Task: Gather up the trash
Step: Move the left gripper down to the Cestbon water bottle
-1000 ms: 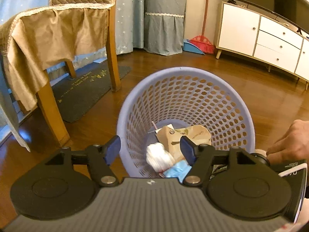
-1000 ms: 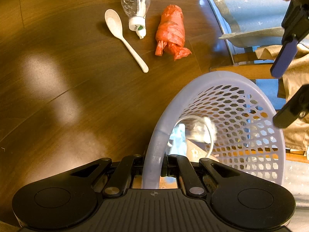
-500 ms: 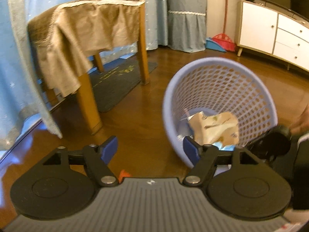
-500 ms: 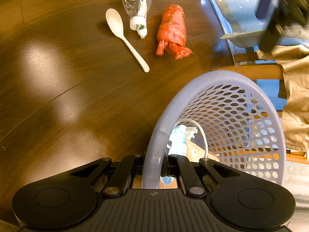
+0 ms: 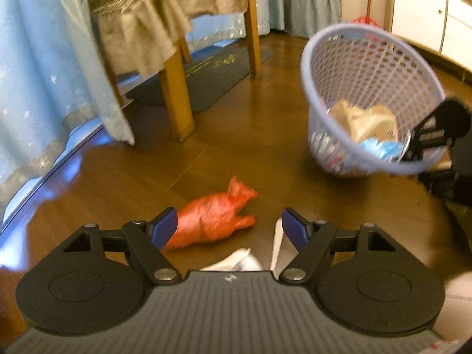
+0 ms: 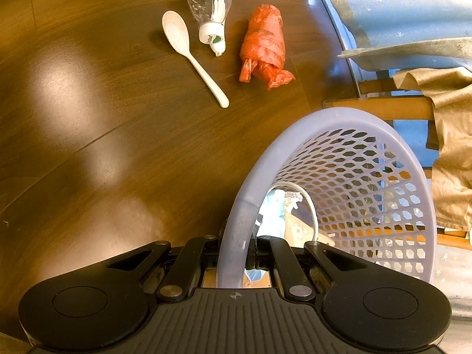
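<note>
A lilac mesh basket (image 5: 362, 67) hangs tilted above the wooden floor, holding crumpled paper and blue wrappers. My right gripper (image 6: 234, 253) is shut on the basket's rim (image 6: 236, 224). An orange plastic bag (image 5: 212, 218) lies on the floor just beyond my left gripper (image 5: 228, 227), which is open with nothing between its blue fingers. The right wrist view shows the orange bag (image 6: 264, 45) beside a clear bottle (image 6: 209, 6) and a white spoon (image 6: 188, 50). Bits of the bottle and spoon (image 5: 275, 247) peek out under the left gripper.
A wooden chair (image 5: 177, 97) draped in tan cloth stands at the left, with a light blue curtain (image 5: 44, 67) beside it. A dark mat (image 5: 203, 79) lies behind the chair. White cabinets (image 5: 427, 20) line the far right wall.
My left gripper has swung left and down, away from the basket, until the orange bag came between its open fingers. The right gripper has kept its hold on the basket rim.
</note>
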Motion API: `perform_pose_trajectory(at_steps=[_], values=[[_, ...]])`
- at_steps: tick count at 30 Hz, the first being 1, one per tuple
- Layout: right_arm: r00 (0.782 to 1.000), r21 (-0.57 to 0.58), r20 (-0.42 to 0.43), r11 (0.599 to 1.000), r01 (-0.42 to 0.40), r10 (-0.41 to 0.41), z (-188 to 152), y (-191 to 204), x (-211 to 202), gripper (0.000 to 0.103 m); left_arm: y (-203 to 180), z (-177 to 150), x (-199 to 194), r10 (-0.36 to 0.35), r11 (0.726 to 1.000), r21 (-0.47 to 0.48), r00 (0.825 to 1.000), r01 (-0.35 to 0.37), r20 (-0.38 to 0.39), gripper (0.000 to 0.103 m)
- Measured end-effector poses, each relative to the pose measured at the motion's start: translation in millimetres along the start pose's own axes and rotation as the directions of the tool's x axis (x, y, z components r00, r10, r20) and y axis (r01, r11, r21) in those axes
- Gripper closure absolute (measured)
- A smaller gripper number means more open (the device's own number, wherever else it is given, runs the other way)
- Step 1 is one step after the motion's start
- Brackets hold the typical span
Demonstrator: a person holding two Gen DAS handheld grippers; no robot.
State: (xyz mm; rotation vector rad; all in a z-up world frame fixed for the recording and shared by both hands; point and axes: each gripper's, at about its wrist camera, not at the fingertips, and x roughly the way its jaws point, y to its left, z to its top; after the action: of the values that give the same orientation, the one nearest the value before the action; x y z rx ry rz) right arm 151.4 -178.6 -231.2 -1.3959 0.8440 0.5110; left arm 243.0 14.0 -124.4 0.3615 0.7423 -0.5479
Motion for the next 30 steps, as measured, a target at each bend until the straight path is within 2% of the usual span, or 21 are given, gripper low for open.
perform_pose_trajectory(at_steps=[8,13,16,21,24,27,30], values=[[1.0,0.002,-0.001,1.0,-0.002,0.002,-0.2,-0.1,0.2,0.101,-1.7,-44.1,11.9,0.039,0.996,0.08,0.995,-0.032,-0.089,0.029],[1.0,0.006,-0.002,1.0,-0.003,0.003,0.2,-0.3,0.4,0.101,2.8,-67.0,23.7,0.092,0.98,0.185,0.988,-0.069,-0.122,0.029],[1.0,0.006,-0.002,1.0,-0.004,0.004,0.1,-0.5,0.3,0.101,7.1,-77.9,35.2,0.122,0.959,0.273,0.981,-0.078,-0.15,0.029],[1.0,0.0,-0.002,1.0,-0.002,0.002,0.0,0.2,0.4,0.101,10.5,-98.2,58.8,0.151,0.898,0.439,0.964,-0.041,-0.218,0.029],[1.0,-0.002,-0.002,1.0,-0.002,0.002,-0.1,0.4,0.3,0.101,13.7,-101.0,69.7,0.157,0.874,0.485,0.958,-0.021,-0.241,0.029],[1.0,-0.006,-0.002,1.0,-0.001,0.001,0.1,0.8,0.5,0.101,18.0,-102.0,80.7,0.157,0.861,0.508,0.949,0.005,-0.274,0.028],[1.0,-0.001,-0.004,1.0,-0.001,0.001,-0.2,0.4,0.1,0.101,24.4,-101.9,90.5,0.154,0.87,0.492,0.935,0.024,-0.318,0.029]])
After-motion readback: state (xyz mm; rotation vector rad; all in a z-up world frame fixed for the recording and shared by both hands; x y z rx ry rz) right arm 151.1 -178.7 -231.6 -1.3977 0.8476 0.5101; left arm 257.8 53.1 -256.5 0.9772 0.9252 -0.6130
